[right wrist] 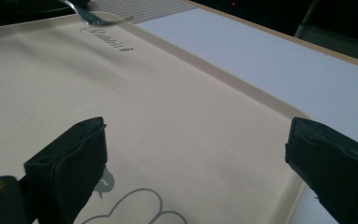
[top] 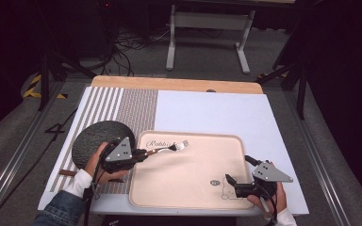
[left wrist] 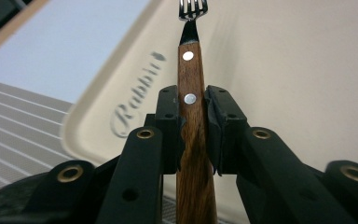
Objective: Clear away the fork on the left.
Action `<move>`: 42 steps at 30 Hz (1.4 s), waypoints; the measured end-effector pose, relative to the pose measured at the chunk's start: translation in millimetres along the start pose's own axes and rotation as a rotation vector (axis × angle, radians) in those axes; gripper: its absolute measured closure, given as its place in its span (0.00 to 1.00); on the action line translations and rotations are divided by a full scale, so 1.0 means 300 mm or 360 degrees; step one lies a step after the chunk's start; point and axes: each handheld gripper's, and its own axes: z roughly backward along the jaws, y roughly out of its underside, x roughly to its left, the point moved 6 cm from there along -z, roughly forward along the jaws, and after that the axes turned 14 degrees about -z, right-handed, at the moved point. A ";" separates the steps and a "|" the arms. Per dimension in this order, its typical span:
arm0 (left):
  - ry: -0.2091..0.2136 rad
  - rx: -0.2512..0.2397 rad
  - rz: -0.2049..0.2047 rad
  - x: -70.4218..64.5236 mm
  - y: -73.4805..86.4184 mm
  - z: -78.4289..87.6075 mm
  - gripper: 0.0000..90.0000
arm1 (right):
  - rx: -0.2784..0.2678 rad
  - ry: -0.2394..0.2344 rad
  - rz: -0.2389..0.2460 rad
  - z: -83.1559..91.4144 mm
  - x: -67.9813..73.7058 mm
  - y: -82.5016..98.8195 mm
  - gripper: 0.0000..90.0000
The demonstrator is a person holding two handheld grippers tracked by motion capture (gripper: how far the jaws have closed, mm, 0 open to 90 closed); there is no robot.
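Fork (left wrist: 193,84) sits clamped by its wooden handle in the left gripper (top: 143,153), tines out over the beige tray (top: 188,197), probably to lay it flat there; right gripper (top: 233,183) waits with jaws apart over the tray's near right corner.

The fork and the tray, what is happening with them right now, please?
A person works at a table with a gripper in each hand. The left gripper is shut on the wooden handle of a fork and holds it over the upper left part of the beige tray, tines pointing away. The right gripper is open over the tray's lower right corner and holds nothing. A dark round mat lies left of the tray.
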 end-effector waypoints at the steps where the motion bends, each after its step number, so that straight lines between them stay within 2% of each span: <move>1: 0.0000 0.0000 0.0000 0.000 0.000 0.000 0.85 | 0.0000 0.0000 0.0000 0.000 0.000 0.000 0.07; 3: 0.0057 0.0031 0.0010 -0.030 0.005 -0.019 0.85 | 0.0000 0.0000 0.0010 0.000 0.002 0.000 0.07; 4: 0.0072 0.0065 -0.0008 -0.049 0.008 -0.029 0.85 | 0.0001 0.0000 0.0015 0.000 0.004 0.000 0.07; 8: 0.0104 0.0052 0.0006 -0.077 0.002 -0.035 0.85 | -0.0001 0.0001 0.0019 0.002 0.004 0.000 0.07; 14: 0.0130 0.0062 0.0019 -0.116 -0.010 -0.043 0.85 | -0.0001 0.0000 0.0025 0.001 0.005 0.000 0.07; 20: 0.0147 0.0046 0.0095 -0.164 -0.024 -0.052 0.85 | 0.0002 -0.0001 0.0028 0.001 0.007 0.000 0.07; 23: 0.0146 0.0070 0.0114 -0.182 -0.023 -0.051 0.84 | 0.0008 0.0001 0.0027 -0.001 0.006 0.002 0.07; 24: 0.0150 0.0081 0.0144 -0.197 -0.025 -0.045 0.84 | 0.0009 -0.0001 0.0029 0.000 0.007 0.002 0.07; 27: 0.0159 0.0073 0.0148 -0.216 -0.028 -0.041 0.84 | 0.0008 -0.0004 0.0042 0.000 0.009 0.002 0.07; 34: 0.0188 0.0058 0.0198 -0.229 -0.017 -0.025 0.80 | 0.0007 -0.0018 0.0050 0.000 0.013 0.004 0.07; 36: 0.0198 -0.0001 0.0209 -0.222 -0.024 -0.016 0.78 | 0.0005 -0.0018 0.0056 0.000 0.014 0.003 0.07; 37: 0.0198 -0.0001 0.0209 -0.222 -0.024 -0.016 0.81 | -0.0001 -0.0020 0.0056 0.001 0.014 0.002 0.07; 38: 0.0215 -0.0051 0.0204 -0.214 -0.033 -0.006 0.86 | -0.0007 -0.0019 0.0052 0.003 0.015 0.000 0.07; 40: 0.0236 -0.0084 0.0183 -0.200 -0.041 -0.002 0.93 | -0.0012 -0.0012 0.0058 0.003 0.011 -0.001 0.07; 42: 0.0266 -0.0101 0.0136 -0.186 -0.053 -0.004 1.00 | -0.0011 -0.0007 0.0052 0.003 0.010 0.000 0.07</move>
